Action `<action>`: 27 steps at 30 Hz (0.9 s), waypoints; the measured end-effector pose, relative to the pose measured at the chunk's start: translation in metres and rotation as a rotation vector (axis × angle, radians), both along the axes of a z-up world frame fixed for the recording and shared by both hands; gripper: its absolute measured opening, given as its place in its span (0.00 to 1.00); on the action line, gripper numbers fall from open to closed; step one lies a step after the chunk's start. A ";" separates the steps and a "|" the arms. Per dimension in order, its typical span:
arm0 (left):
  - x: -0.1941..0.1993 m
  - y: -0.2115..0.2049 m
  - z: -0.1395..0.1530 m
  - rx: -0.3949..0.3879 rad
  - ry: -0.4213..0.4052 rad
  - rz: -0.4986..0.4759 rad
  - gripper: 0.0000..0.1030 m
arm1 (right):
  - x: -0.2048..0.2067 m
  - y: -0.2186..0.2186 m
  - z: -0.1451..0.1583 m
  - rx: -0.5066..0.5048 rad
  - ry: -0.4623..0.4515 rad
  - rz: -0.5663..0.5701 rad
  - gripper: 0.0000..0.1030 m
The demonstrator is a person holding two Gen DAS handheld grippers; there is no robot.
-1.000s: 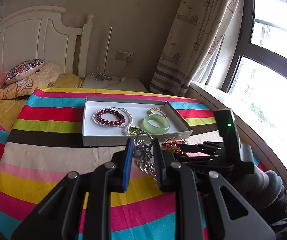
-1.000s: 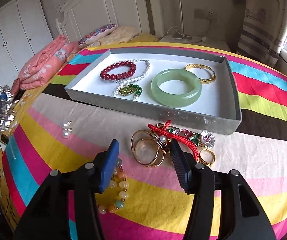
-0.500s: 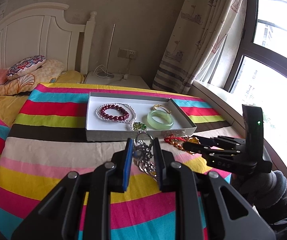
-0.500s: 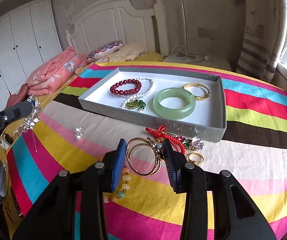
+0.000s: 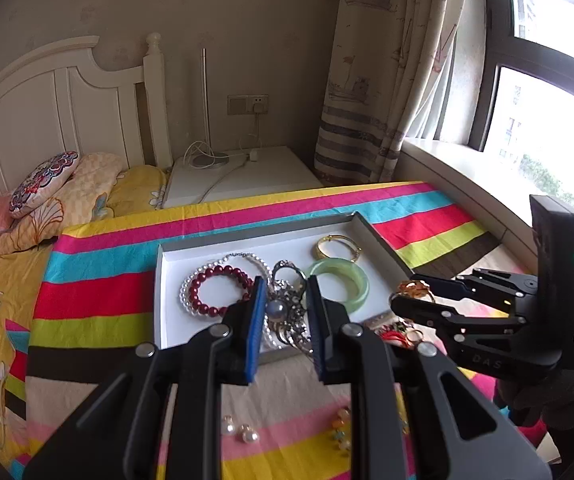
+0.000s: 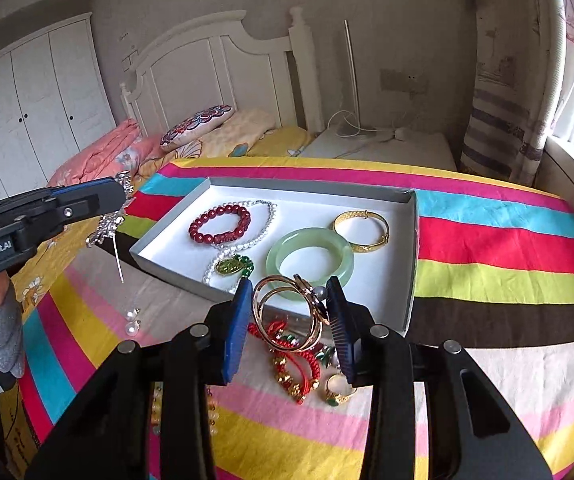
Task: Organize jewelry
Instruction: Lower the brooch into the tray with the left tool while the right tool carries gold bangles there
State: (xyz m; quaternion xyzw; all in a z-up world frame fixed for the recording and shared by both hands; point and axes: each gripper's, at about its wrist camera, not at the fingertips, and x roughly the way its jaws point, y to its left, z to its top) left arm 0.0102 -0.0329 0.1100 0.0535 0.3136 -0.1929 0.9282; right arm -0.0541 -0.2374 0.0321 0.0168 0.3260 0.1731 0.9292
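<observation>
A grey-walled white tray [image 6: 409, 248] on the striped bed holds a red bead bracelet [image 6: 219, 226], a pearl necklace with green pendant [image 6: 234, 266], a jade bangle [image 6: 310, 262] and a gold bangle [image 6: 361, 230]. My left gripper [image 5: 285, 310] is shut on a silver ornate necklace [image 5: 287, 308], held above the tray's near edge. My right gripper [image 6: 287, 312] is shut on gold hoop bangles [image 6: 287, 312], lifted in front of the tray; it also shows in the left wrist view [image 5: 409, 300].
Loose on the striped cover [image 6: 507, 240] lie a red cord bracelet [image 6: 295, 364], a gold ring [image 6: 337, 390], pearl earrings [image 6: 132, 322] and a bead bracelet [image 5: 341, 428]. Pillows [image 5: 43, 184], headboard, a white nightstand [image 5: 243, 176] and a window ledge surround the bed.
My right gripper closed on the gold hoop bangles and lifted them off the cover. My left gripper carried the silver necklace forward over the tray's near edge.
</observation>
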 end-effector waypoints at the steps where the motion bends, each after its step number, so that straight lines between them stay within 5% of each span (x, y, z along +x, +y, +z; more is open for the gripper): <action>1: 0.011 -0.006 -0.002 0.023 0.009 0.007 0.19 | 0.006 -0.001 0.000 0.000 0.003 -0.003 0.36; 10: 0.100 -0.028 -0.031 0.112 0.136 0.073 0.19 | 0.050 -0.010 -0.008 -0.024 0.034 -0.061 0.36; 22: 0.164 -0.077 -0.078 0.353 0.221 0.080 0.19 | 0.072 -0.014 -0.034 -0.133 0.084 -0.103 0.36; 27: 0.177 -0.078 -0.085 0.326 0.229 0.062 0.20 | 0.074 -0.018 -0.034 -0.119 0.077 -0.101 0.37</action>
